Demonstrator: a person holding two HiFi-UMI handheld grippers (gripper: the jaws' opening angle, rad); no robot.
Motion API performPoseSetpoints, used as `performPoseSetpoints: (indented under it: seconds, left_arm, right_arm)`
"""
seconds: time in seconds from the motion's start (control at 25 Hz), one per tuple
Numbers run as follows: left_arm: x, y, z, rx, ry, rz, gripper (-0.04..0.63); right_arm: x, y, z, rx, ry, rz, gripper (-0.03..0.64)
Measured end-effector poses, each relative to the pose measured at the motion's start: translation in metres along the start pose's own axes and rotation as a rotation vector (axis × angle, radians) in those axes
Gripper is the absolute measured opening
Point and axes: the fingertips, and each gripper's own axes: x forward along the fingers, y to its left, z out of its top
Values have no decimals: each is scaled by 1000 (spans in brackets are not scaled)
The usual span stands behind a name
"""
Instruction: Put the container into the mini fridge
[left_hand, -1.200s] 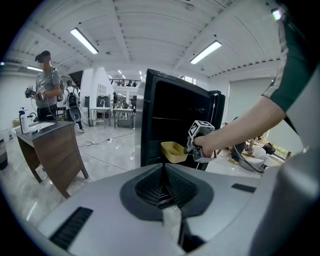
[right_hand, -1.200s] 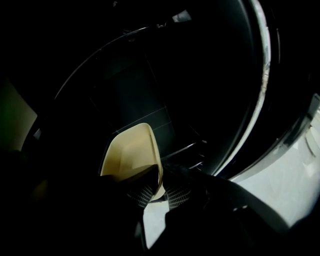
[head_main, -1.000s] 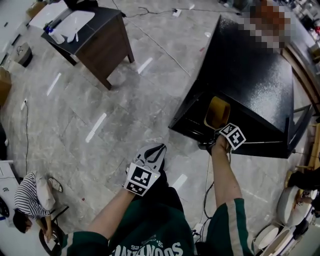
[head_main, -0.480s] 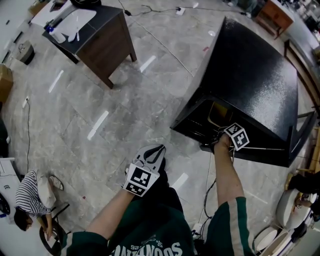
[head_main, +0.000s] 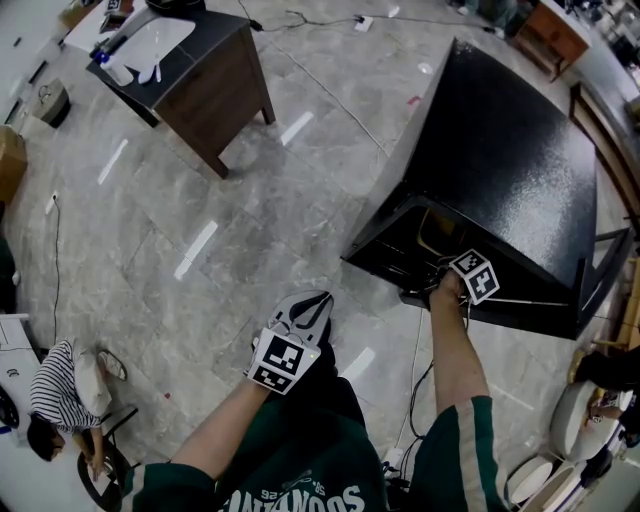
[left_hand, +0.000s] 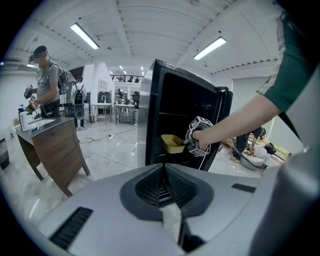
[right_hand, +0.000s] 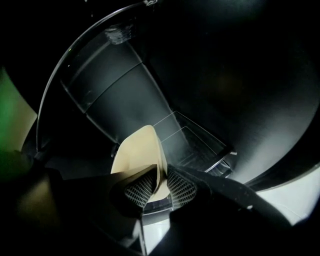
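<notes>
Container (right_hand: 137, 155) now inside mini fridge (head_main: 500, 150) at 2 o'clock; 1 s ago it was at the opening. Right gripper (right_hand: 159, 187) clamped on its rim. Left gripper (left_hand: 162, 200) closed, empty, 6 o'clock. Set-down looks next.

The person wears a dark green short-sleeved shirt (head_main: 300, 455) with white chest lettering and white sleeve stripes. Beyond the shirt's sleeves, the light grey plastic left gripper (head_main: 316, 300) and the right gripper (head_main: 442, 272) each bear a black-and-white marker cube and black ribbed pads (right_hand: 134, 191).
</notes>
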Motion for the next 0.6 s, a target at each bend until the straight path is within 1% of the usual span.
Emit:
performPoseSetpoints:
  seconds: [0.28, 0.48, 0.6]
  left_arm:
    - [-5, 3, 2, -4, -6, 9, 21]
    - [-7, 1, -1, -5, -3, 8, 21]
    - [-8, -3, -2, -6, -2, 2, 21]
  right_arm:
    - [-2, 3, -5, -6, 19, 18, 49]
    - [-5, 3, -3, -31, 7, 18, 51]
    - [-12, 2, 0, -44, -17, 8, 54]
